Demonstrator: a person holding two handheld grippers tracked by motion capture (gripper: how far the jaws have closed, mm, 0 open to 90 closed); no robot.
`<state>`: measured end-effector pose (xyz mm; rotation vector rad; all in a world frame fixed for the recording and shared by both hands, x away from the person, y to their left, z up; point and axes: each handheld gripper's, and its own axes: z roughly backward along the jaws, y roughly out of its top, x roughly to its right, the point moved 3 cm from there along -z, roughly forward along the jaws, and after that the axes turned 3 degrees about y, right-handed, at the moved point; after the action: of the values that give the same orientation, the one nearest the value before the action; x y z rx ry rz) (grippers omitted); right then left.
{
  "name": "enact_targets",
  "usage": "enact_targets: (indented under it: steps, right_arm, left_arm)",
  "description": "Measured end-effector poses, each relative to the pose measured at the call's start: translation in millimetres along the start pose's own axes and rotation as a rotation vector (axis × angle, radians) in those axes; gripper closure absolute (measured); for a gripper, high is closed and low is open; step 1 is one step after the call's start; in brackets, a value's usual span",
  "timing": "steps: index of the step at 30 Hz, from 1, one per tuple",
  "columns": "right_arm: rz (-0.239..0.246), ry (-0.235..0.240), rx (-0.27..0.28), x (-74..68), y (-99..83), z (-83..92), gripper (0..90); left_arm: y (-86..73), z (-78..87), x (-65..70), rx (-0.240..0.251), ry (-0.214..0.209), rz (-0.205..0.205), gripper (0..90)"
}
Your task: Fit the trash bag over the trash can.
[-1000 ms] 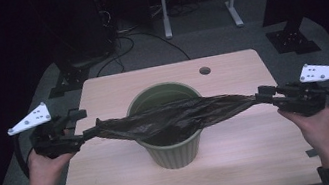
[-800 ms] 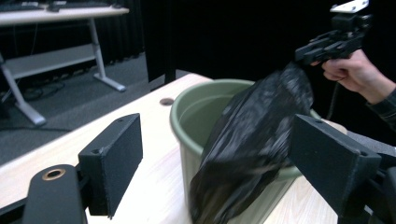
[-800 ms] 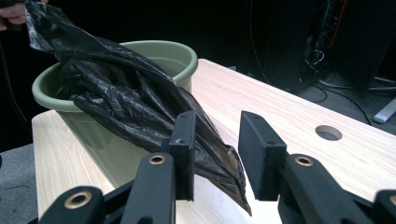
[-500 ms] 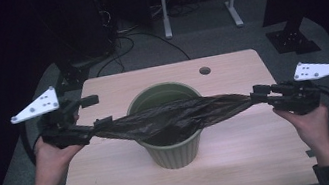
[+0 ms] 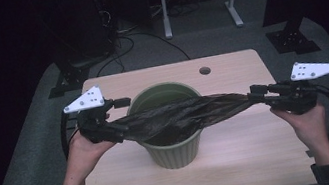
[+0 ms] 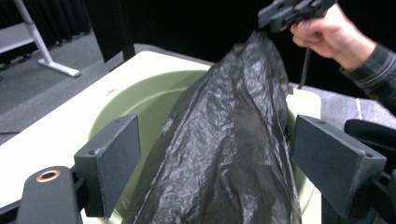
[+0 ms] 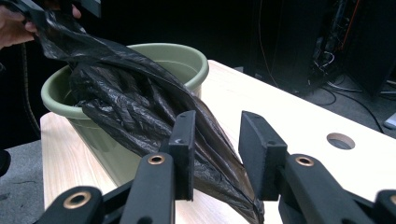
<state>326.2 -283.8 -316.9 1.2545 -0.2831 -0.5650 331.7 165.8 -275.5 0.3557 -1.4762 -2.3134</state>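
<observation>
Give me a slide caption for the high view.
Two hand-held grippers stretch a black bin bag over a green bin on the table.

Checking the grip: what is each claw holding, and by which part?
The right claw pinches the black bag by its bunched end. The other end lies between the left claw's wide jaws; gripped or not, cannot tell.

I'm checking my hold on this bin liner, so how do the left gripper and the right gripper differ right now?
The left gripper has its jaws spread wide, with the black bag lying loose between them; the right gripper has its jaws much closer, around the bag's bunched end. The left gripper sits by the green bin; the right gripper is well off to its side. The bag spans the bin between both.
</observation>
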Motion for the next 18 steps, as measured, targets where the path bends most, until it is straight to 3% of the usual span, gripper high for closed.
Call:
enact_targets:
  steps: [4,11,14,16,18]
  right_arm:
    - [0.0,0.005,-0.001,-0.6,1.0,-1.4,65.5]
    - [0.003,0.007,-0.006,-1.2,2.5,-3.5,65.4]
    - [0.007,0.009,-0.007,-1.2,3.0,-4.2,65.4]
    - [0.004,0.01,-0.007,-2.1,3.2,-5.2,65.4]
    - [0.005,0.012,-0.007,-3.1,3.6,-6.0,65.4]
  left_arm:
    - [-5.3,-5.4,-2.2,-0.042,0.018,-0.009,14.8]
    - [-11.5,-3.2,2.5,-0.042,0.006,-0.015,11.2]
    - [-13.3,-2.7,3.9,-0.057,0.021,-0.025,11.2]
    - [-16.0,-5.1,0.9,-0.079,0.047,-0.029,13.7]
    - [-17.8,-6.7,-2.0,-0.09,0.049,-0.026,22.5]
